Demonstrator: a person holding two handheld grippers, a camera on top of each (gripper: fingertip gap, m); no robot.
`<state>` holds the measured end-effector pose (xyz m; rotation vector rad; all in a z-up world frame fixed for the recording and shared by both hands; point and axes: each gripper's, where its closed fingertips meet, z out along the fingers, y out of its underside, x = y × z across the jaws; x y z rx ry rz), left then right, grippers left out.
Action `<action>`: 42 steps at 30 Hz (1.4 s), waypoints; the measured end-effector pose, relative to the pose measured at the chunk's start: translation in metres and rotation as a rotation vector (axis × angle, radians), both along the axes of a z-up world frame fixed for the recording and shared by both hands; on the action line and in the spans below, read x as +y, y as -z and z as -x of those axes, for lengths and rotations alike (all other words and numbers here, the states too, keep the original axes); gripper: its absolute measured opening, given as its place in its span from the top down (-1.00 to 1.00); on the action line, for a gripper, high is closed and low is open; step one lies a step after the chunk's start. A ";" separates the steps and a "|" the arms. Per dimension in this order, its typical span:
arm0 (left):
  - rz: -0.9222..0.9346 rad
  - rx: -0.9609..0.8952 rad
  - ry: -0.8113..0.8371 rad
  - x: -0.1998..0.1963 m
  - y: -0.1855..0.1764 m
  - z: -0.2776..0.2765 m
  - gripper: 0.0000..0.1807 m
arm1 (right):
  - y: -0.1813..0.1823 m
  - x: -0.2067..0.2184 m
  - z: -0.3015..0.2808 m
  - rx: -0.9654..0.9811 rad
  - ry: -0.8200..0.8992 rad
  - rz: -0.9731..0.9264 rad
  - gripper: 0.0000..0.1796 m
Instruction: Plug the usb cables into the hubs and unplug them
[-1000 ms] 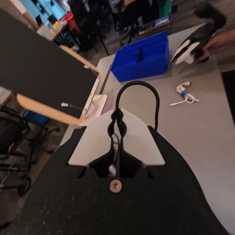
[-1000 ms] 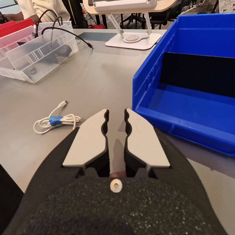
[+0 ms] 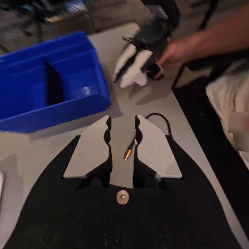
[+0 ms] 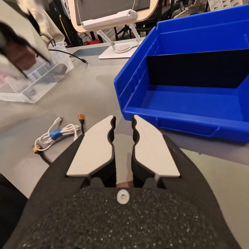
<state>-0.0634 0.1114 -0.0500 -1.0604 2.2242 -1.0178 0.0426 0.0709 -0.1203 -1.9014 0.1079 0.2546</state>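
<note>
The black cable (image 3: pixel 165 122) lies loose on the grey table (image 3: pixel 155 102), its copper-coloured plug (image 3: pixel 127 154) in the gap between my left gripper (image 3: pixel 122 118)'s parted jaws, nearer the right-hand finger and touching neither; the plug's long axis runs nearly along my fingers, tip towards me, the cord curving away behind the right finger; so my left gripper is the nearer one, wide and holding nothing; my right gripper (image 4: pixel 123 117) hangs by the blue bin (image 4: pixel 188 117), also parted and empty (the bundled white cable (image 4: pixel 59 133) sits off to its left); I judge a plug grasp comes next, though I see no hub clearly.
</note>
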 end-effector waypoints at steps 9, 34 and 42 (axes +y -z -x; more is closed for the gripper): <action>0.152 -0.210 -0.863 0.159 -0.031 0.151 0.57 | 0.001 0.003 0.016 -0.051 -0.042 0.005 0.75; 0.012 0.467 -1.097 0.353 0.091 0.246 0.62 | 0.010 0.010 0.032 -0.092 -0.110 0.031 0.75; 0.174 -0.026 -1.048 0.329 -0.075 0.252 0.64 | 0.006 0.008 0.033 -0.080 -0.108 0.016 0.75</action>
